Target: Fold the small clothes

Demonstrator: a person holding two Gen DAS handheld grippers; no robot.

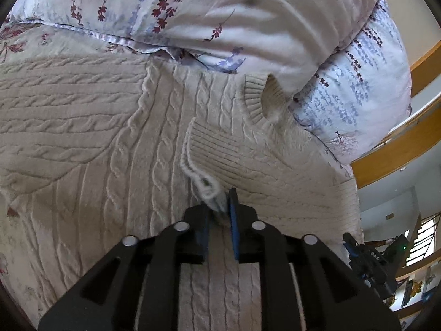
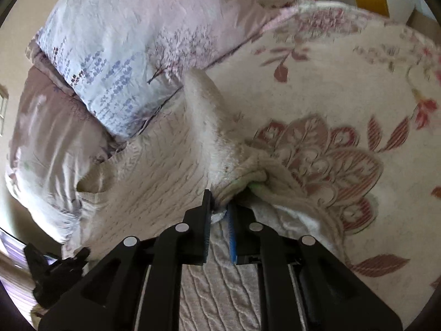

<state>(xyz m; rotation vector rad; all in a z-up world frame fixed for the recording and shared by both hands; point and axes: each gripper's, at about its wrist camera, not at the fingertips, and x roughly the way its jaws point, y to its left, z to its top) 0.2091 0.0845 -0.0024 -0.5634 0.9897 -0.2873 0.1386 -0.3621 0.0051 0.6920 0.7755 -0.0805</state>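
A cream cable-knit sweater (image 1: 110, 143) lies spread on the bed, its ribbed neck opening (image 1: 257, 96) towards the pillows. One sleeve is folded across the chest, ending in a ribbed cuff (image 1: 212, 149). My left gripper (image 1: 220, 204) is shut on the cuff's loose edge, with knit bunched between the blue pads. In the right wrist view my right gripper (image 2: 219, 204) is shut on a bunched edge of the sweater (image 2: 165, 165), which rises in a ridge (image 2: 204, 102) ahead of it. A small green tag (image 2: 255, 184) shows in the crumpled fold.
Floral pillows (image 1: 248, 22) lie behind the sweater's neck. A flower-patterned bed cover (image 2: 344, 96) spreads to the right. Wooden rails (image 1: 399, 149) edge the bed. The other gripper shows in each view's lower corner: the right gripper (image 1: 366, 259) and the left gripper (image 2: 55, 270).
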